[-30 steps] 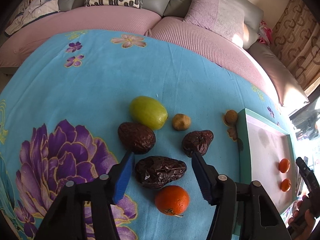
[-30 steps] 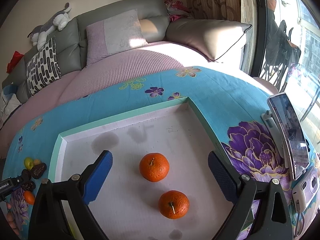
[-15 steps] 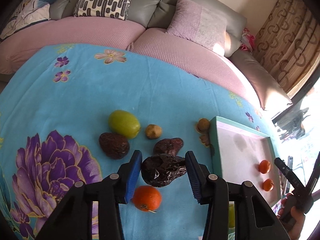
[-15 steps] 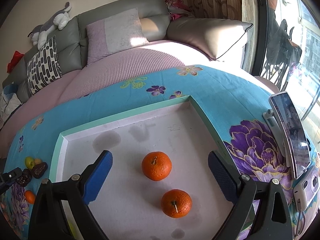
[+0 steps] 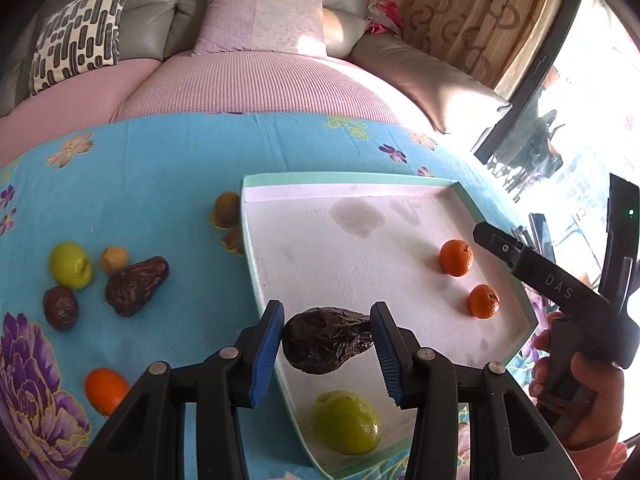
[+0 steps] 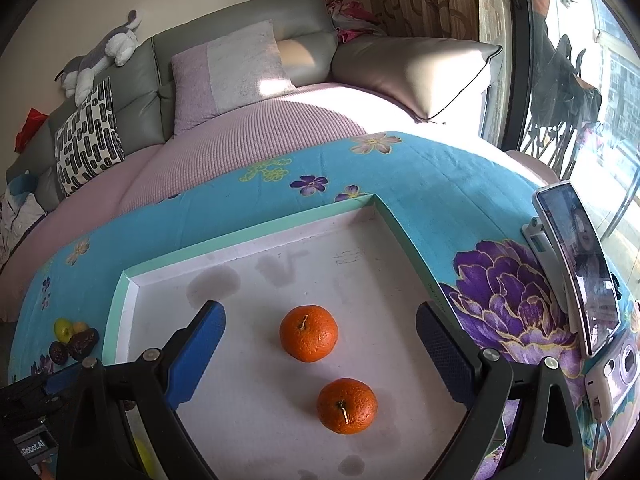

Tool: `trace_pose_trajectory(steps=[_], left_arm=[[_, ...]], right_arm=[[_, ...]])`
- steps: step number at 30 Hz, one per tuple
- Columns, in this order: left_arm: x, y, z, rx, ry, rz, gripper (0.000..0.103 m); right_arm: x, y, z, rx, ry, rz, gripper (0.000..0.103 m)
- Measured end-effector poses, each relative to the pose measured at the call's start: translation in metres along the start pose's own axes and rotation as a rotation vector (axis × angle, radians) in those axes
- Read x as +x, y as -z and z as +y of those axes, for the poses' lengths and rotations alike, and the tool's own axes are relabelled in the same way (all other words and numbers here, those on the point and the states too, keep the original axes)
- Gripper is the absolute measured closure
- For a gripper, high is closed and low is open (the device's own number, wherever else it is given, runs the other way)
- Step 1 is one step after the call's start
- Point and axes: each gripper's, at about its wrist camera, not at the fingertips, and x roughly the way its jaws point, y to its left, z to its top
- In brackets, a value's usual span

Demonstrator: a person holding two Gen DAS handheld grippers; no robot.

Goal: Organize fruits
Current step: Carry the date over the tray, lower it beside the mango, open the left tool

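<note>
Left wrist view: the left gripper [image 5: 326, 332] clamps a dark wrinkled date [image 5: 326, 340] by its sides, above the tray's [image 5: 344, 179] near-left edge. It looks light, soft and slightly sticky, so a gentle hold across the plump middle should suit. Inside the tray lie two oranges [image 5: 456, 258] and a green fruit [image 5: 346, 424]; more fruit lies left of it. The right gripper [image 6: 320, 344] hangs wide open and empty over the tray. Everything rests on a blue flowered cloth [image 5: 160, 168] before a sofa [image 5: 256, 76].
</note>
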Motion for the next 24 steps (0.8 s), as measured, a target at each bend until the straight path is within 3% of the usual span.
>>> trace_pose_trajectory(steps=[11,24], left_arm=[[0.022,0.008,-0.005,0.038,-0.05,0.065,0.055],[0.007,0.002,-0.004,0.022,-0.03,0.037,0.05]], right_arm=[[0.0,0.0,-0.006,0.021,-0.004,0.01,0.006],[0.002,0.001,-0.004,0.013,-0.002,0.016,0.006]])
